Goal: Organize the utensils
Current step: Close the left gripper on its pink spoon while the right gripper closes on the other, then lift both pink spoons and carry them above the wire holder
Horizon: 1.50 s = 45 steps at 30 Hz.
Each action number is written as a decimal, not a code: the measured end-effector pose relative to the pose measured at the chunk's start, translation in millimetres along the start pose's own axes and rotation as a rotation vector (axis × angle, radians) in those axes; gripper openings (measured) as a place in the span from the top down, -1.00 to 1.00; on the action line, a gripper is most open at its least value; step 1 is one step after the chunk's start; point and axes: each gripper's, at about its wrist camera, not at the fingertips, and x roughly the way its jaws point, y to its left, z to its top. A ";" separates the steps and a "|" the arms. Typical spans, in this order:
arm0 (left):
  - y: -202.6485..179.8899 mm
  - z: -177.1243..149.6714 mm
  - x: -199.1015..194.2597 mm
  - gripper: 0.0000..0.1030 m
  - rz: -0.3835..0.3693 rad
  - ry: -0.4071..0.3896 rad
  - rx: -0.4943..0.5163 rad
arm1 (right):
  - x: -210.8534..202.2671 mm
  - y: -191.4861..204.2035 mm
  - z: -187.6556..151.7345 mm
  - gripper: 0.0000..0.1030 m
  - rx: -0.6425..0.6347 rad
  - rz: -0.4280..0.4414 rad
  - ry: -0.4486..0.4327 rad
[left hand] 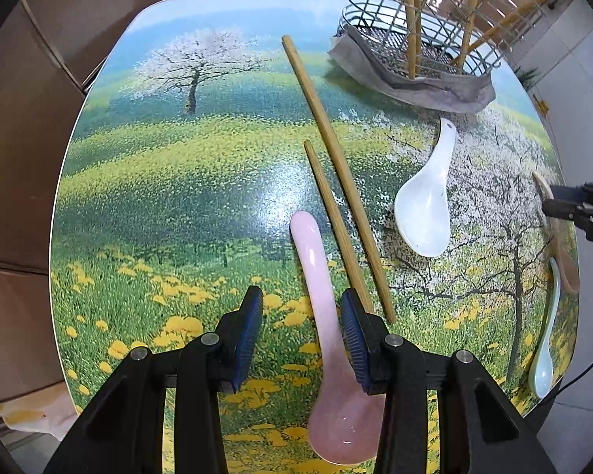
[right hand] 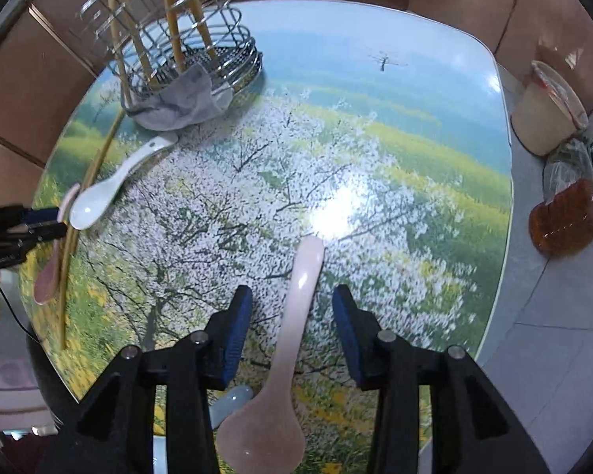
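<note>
Bright, tabletop (right hand: 336, 209) glare, fisheye-warped edges, slight blur

Glossy landscape-print table (left hand: 186, 181), tiled floor (right hand: 553, 339), brown wall panels (left hand: 23, 158)

We see a tabletop (left hand: 170, 181) printed with blossoming trees and yellow flowers. On it lie two loose chopsticks (left hand: 336, 173) side by side, a white spoon (left hand: 425, 205), a pink spoon (left hand: 316, 284), a pale spoon (right hand: 292, 339) and a light blue spoon (left hand: 543, 355) near the edge. A grey cloth (left hand: 427, 87) lies under a wire rack (left hand: 423, 39) holding upright chopsticks.
</note>
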 end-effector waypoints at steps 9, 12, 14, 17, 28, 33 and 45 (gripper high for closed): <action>-6.6 12.2 2.1 0.64 0.035 0.010 0.025 | 10.2 20.0 15.4 0.67 -0.104 -0.085 0.084; -0.3 14.2 2.0 0.74 0.004 0.003 -0.013 | 10.3 19.8 15.2 0.73 -0.095 -0.071 0.076; 5.7 15.2 2.0 0.79 -0.011 -0.006 -0.039 | 10.0 19.2 15.1 0.78 -0.087 -0.070 0.065; 17.8 4.5 0.2 0.79 -0.036 -0.030 -0.065 | -4.3 13.5 4.4 0.78 -0.087 -0.068 0.025; 33.1 -29.0 -34.5 0.79 -0.096 -0.202 -0.143 | -68.0 7.0 -41.7 0.78 -0.086 -0.039 -0.182; 34.1 -45.5 -58.5 0.79 -0.127 -0.282 -0.164 | -89.5 10.8 -55.0 0.78 -0.087 -0.036 -0.261; 40.6 -64.8 -86.4 0.79 -0.130 -0.403 -0.183 | -113.0 25.0 -80.2 0.78 -0.091 -0.037 -0.382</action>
